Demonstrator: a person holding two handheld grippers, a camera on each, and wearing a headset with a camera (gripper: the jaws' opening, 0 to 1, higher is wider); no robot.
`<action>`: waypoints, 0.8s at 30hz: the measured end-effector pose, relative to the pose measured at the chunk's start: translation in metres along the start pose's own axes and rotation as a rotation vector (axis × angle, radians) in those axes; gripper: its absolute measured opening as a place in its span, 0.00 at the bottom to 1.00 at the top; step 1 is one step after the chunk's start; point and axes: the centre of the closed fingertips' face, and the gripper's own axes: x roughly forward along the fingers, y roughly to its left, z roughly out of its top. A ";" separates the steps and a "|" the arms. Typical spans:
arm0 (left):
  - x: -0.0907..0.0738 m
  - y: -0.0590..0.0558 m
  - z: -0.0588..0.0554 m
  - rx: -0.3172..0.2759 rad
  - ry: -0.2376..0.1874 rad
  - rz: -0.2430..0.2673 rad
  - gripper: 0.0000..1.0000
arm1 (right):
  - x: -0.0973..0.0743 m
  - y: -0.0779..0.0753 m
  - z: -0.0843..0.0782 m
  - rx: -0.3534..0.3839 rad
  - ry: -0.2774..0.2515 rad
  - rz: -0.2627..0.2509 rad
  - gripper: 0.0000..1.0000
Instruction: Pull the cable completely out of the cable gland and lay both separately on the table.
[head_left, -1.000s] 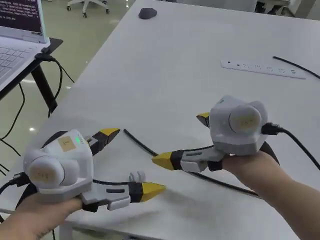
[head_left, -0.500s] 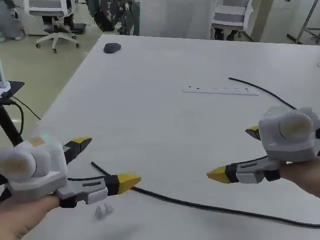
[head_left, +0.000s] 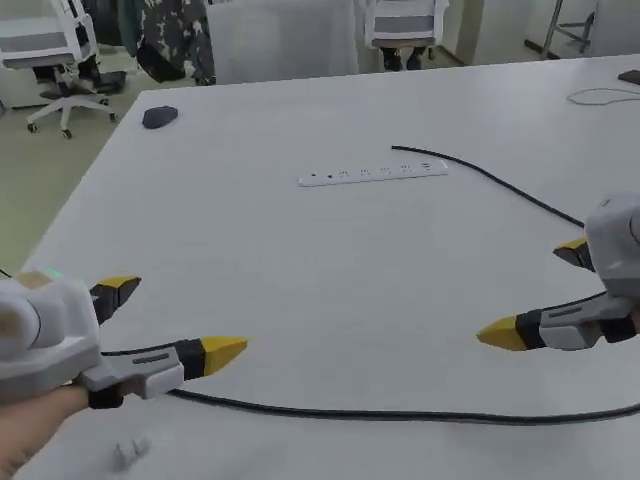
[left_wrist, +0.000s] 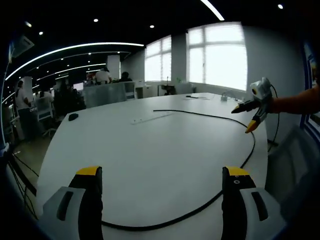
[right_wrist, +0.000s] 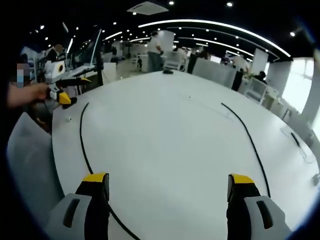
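Note:
A long black cable (head_left: 400, 413) lies loose across the near part of the white table (head_left: 330, 260). The small white cable gland (head_left: 130, 452) rests by itself near the front left corner, apart from the cable. My left gripper (head_left: 168, 320) hovers open just above the cable's left end, nothing between its fingers. In the left gripper view the cable (left_wrist: 200, 207) curves under my left gripper (left_wrist: 162, 172). My right gripper (head_left: 535, 292) is open over the right side, above the cable. In the right gripper view my right gripper (right_wrist: 168, 178) is open and the cable (right_wrist: 85, 150) runs past on the left.
A white power strip (head_left: 372, 173) lies mid-table with a second black cable (head_left: 490, 178) running right from it. A dark mouse (head_left: 160, 117) sits at the far left edge. Office chairs stand beyond the table.
The head camera has tilted up. The two grippers have moved apart, the right one off to the right. The gland now lies on the table away from the left gripper's jaws.

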 end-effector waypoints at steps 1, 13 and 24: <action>0.002 -0.004 -0.001 -0.005 0.010 0.005 1.00 | -0.001 0.001 -0.004 0.011 0.000 0.004 1.00; 0.010 -0.037 -0.009 -0.007 0.080 0.013 1.00 | -0.006 -0.002 -0.031 0.096 0.004 -0.007 1.00; 0.010 -0.043 -0.017 0.005 0.099 0.011 1.00 | -0.005 -0.001 -0.037 0.128 -0.009 -0.003 1.00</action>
